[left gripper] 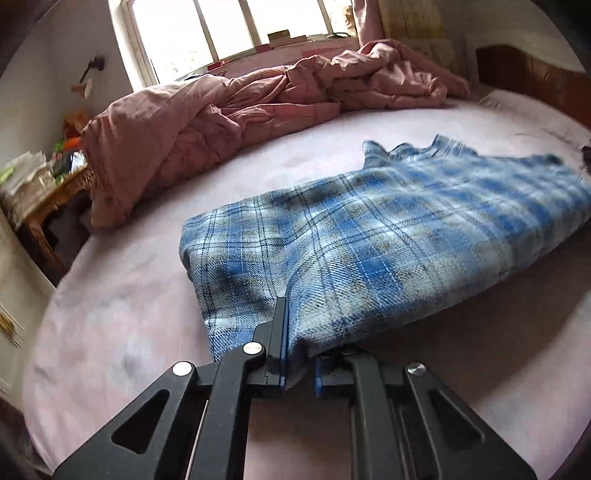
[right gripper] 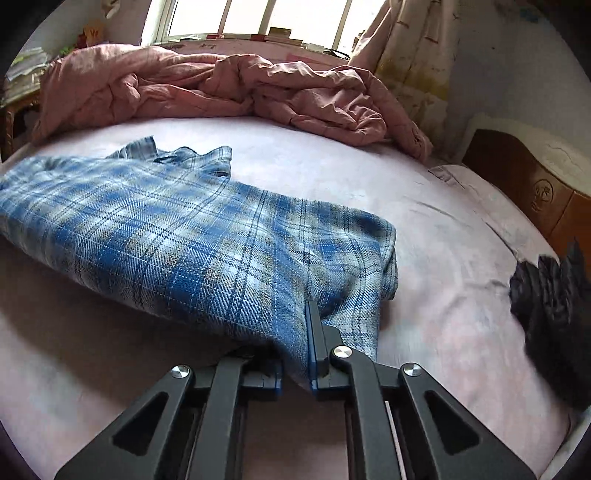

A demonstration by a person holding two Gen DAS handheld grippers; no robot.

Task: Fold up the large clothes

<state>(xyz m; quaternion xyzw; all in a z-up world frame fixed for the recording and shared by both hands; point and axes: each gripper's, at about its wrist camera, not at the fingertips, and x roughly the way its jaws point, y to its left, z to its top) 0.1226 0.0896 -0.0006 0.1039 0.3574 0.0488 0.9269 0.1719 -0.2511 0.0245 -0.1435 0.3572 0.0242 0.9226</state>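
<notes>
A blue, white and grey plaid shirt (left gripper: 369, 240) lies partly folded on the pink bed sheet (left gripper: 110, 314), its collar toward the far side. In the left wrist view, my left gripper (left gripper: 290, 310) is shut on the near left corner of the shirt, and cloth covers one finger. The right wrist view has the same shirt (right gripper: 166, 240) stretching away to the left. My right gripper (right gripper: 304, 310) is shut on its near right corner, with fabric bunched between the jaws. The near hem hangs lifted off the sheet (right gripper: 443, 332) between the two grippers.
A crumpled pink duvet (left gripper: 221, 110) is heaped along the far side of the bed under the window (left gripper: 229, 26). A dark garment (right gripper: 546, 291) lies at the right edge. A brown headboard (right gripper: 535, 184) and pillow (right gripper: 480, 192) stand right. A cluttered wooden bedside table (left gripper: 48, 206) stands left.
</notes>
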